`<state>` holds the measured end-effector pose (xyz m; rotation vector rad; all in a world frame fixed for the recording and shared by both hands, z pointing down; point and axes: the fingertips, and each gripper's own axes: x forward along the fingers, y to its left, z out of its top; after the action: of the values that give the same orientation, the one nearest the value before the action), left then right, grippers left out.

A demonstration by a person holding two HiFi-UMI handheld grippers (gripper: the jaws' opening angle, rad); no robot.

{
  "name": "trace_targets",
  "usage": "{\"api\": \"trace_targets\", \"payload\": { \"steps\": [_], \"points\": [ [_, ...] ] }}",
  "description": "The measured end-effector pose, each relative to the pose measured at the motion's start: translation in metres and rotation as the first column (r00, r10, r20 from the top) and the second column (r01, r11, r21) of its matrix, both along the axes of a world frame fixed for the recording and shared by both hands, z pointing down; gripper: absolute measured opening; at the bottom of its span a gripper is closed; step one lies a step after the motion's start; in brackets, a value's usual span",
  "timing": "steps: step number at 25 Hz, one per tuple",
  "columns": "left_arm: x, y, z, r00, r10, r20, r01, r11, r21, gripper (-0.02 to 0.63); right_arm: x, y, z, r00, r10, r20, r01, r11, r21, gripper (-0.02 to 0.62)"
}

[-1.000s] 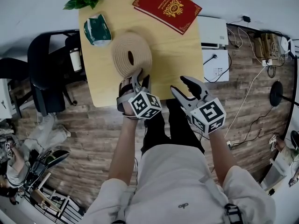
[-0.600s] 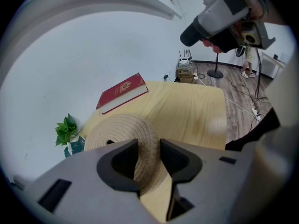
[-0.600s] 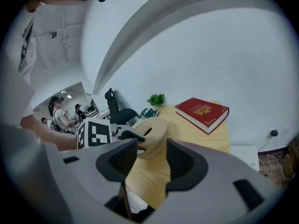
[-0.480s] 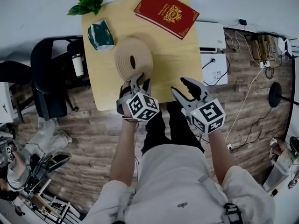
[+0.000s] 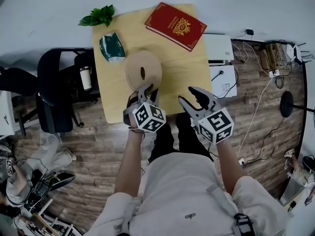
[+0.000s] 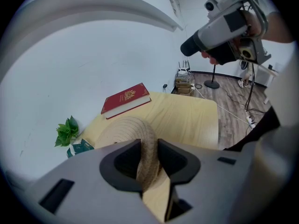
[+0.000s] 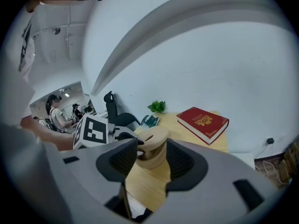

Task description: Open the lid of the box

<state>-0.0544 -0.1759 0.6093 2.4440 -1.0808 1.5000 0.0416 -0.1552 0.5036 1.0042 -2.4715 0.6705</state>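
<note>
A round tan woven box (image 5: pixel 143 70) with a coiled lid sits near the front of the wooden table (image 5: pixel 182 68). My left gripper (image 5: pixel 145 89) is at the lid's near rim. In the left gripper view the woven rim (image 6: pixel 140 139) fills the gap of the left gripper (image 6: pixel 148 147), whose jaws are closing and touch it on both sides. My right gripper (image 5: pixel 185 93) hangs open over the table's front edge, right of the box and apart from it. The right gripper view shows the box (image 7: pixel 152 146) beyond the right gripper (image 7: pixel 152 164), which has nothing between its jaws.
A red book (image 5: pixel 175 25) lies at the table's far right, a green packet (image 5: pixel 112 47) at the far left, with a leafy plant (image 5: pixel 98 16) behind it. A black chair (image 5: pixel 56 90) stands left of the table. White devices (image 5: pixel 219 47) and cables lie on the floor to the right.
The left gripper's jaws have drawn in on the lid's near rim. The head view has shifted a little. The right gripper has stayed about where it was.
</note>
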Motion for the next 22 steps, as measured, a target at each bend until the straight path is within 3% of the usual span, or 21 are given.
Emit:
{"api": "trace_targets", "payload": {
  "steps": [14,22],
  "points": [
    [-0.016,-0.004,-0.036,0.994,-0.024,-0.104,0.029,0.998,0.056,0.092,0.001,-0.003,-0.028,0.997,0.077,-0.019,-0.076,0.995,0.063,0.176],
    [-0.041,-0.017,-0.061,0.977,-0.088,-0.194,0.108,0.99,0.094,0.081,-0.008,-0.002,-0.038,0.996,0.085,-0.019,-0.083,0.992,0.09,0.176]
  ]
}}
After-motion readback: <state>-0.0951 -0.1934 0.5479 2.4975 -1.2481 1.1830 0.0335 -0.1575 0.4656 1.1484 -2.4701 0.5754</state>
